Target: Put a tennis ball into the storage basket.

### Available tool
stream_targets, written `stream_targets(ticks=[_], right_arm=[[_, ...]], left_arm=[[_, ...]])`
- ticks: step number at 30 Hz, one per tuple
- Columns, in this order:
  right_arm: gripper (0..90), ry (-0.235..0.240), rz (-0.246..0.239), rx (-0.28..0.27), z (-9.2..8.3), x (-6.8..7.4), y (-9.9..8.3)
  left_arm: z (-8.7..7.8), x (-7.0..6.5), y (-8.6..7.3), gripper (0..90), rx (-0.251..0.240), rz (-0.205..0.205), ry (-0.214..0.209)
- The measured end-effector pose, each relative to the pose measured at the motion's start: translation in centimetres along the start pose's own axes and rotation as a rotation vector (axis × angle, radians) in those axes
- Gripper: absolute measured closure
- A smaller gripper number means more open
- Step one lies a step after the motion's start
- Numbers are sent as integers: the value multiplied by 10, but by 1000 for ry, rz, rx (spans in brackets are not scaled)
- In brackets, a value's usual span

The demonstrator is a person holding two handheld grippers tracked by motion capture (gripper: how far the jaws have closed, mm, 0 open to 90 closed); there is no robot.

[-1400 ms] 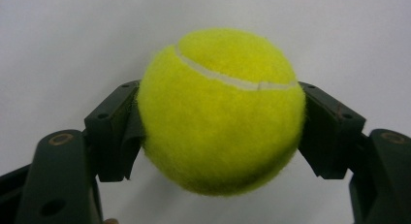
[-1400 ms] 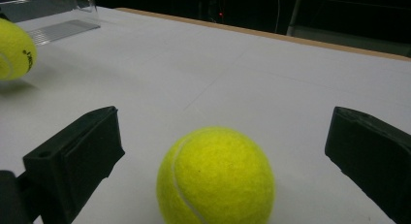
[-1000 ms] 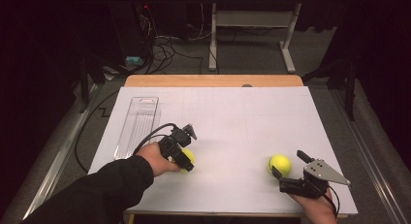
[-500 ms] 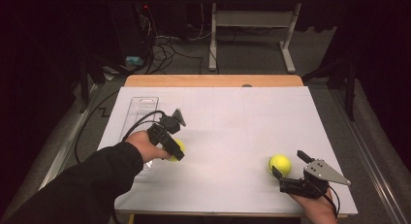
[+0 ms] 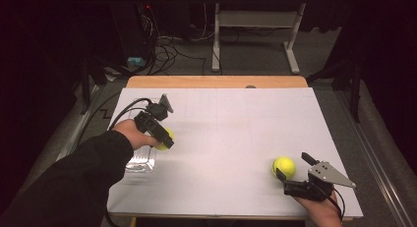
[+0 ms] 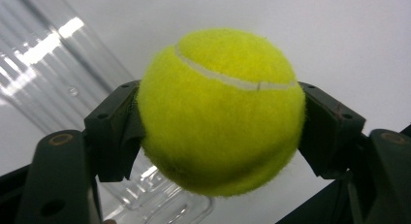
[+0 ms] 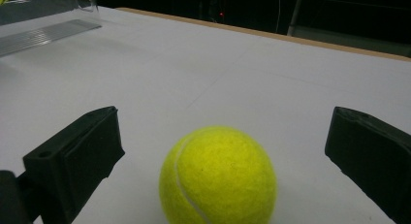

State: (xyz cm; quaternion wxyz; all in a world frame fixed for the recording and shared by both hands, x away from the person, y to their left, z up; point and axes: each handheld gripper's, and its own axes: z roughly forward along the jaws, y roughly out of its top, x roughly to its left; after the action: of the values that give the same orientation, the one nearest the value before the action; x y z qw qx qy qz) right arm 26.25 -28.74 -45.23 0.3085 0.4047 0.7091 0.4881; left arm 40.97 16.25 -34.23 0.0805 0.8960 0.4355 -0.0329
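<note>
Left gripper (image 5: 164, 137) is clamped on tennis ball (image 6: 220, 110); ball to be centred over clear tray (image 5: 140, 160) opening before release. Right gripper (image 5: 293, 167) is spread wide, 2nd ball (image 5: 283, 166) ungripped.

Open white table (image 5: 226, 133) midway; clear tray (image 5: 140, 160) at left, ball (image 5: 283, 166) at right.

the left gripper (image 5: 166, 138) sits at about 9 o'clock on the table, carried by a hand on a dark-sleeved forearm that enters from 7 o'clock, with its jaws pointing toward 4 o'clock and clamped on both sides of a tennis ball (image 6: 220, 110). the right gripper (image 5: 294, 167) sits at about 5 o'clock, carried by a hand that enters from the bottom edge. its jaws point toward 11 o'clock and stand wide apart, with neither pad in contact.
</note>
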Motion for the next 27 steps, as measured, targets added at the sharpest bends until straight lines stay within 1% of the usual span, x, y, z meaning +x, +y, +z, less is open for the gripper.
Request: stream_targets(ticks=[9, 13, 17, 22, 27], right_arm=[[0, -1, 2, 0, 0, 0, 0], [0, -1, 2, 1, 0, 0, 0], [0, -1, 1, 0, 0, 0, 0], [0, -1, 4, 0, 0, 0, 0], [0, 0, 3, 0, 0, -1, -1]], left_arm=[[-7, 31, -2, 267, -8, -76, 20], [-10, 42, -3, 267, -13, -107, 25], [-10, 54, -3, 267, -12, -134, 39], [-9, 70, -3, 267, -18, -182, 48], [-5, 82, -1, 266, -26, -218, 63]])
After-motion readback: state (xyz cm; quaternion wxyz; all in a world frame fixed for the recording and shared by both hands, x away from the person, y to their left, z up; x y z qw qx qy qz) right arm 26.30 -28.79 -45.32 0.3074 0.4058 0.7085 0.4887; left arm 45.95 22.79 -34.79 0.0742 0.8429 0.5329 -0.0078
